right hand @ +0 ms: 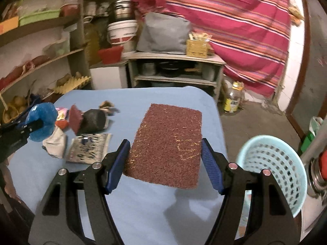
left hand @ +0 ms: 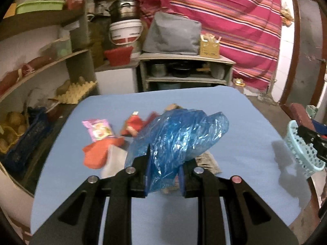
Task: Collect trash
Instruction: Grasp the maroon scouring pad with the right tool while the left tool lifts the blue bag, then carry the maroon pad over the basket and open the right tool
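My left gripper (left hand: 163, 163) is shut on a crumpled blue plastic bag (left hand: 177, 138), which it holds above the blue table (left hand: 245, 143). From the right wrist view the same left gripper (right hand: 39, 125) and blue bag (right hand: 43, 120) show at the far left. My right gripper (right hand: 165, 157) is shut on a flat brown-red scouring pad (right hand: 169, 140), its pads pressing the pad's two long edges; the pad hangs over the table and throws a shadow. A light blue mesh basket (right hand: 271, 173) stands just right of that gripper, at the table's right edge, and shows again as the basket (left hand: 302, 149).
Loose trash lies on the table's left half: a pink snack wrapper (left hand: 98, 130), red wrappers (left hand: 132, 124), a silver printed wrapper (right hand: 90, 149), crumpled white paper (right hand: 57, 143), a black lump (right hand: 94, 122). Shelves stand left, a low stand behind, a bottle (right hand: 233, 100) on the floor.
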A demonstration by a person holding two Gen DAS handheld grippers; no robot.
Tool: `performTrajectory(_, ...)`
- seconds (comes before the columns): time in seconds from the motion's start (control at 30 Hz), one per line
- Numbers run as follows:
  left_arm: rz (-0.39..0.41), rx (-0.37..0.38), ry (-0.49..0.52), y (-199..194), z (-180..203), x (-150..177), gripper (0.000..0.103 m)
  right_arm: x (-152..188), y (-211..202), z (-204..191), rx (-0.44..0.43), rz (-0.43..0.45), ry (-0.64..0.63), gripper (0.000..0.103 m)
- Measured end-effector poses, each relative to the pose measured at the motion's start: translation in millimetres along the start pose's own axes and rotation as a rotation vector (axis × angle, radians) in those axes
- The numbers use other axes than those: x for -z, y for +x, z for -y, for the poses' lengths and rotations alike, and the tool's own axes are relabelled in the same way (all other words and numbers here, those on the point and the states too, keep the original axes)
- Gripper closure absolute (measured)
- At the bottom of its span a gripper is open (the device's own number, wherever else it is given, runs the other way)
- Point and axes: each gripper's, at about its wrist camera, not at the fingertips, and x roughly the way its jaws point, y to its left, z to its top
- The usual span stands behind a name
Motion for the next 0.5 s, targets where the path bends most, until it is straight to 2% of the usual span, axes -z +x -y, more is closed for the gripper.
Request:
performTrajectory(0.33,-0.021,0.087,0.018,9,71,-2,0.081,26,-19,88,0.106,0.001,0.114,0.034)
performTrajectory(0.5,-0.033,0.118,0.031,17,101,-3,0.081,34,-20,117,0.160,-0.006,0.139,0.034)
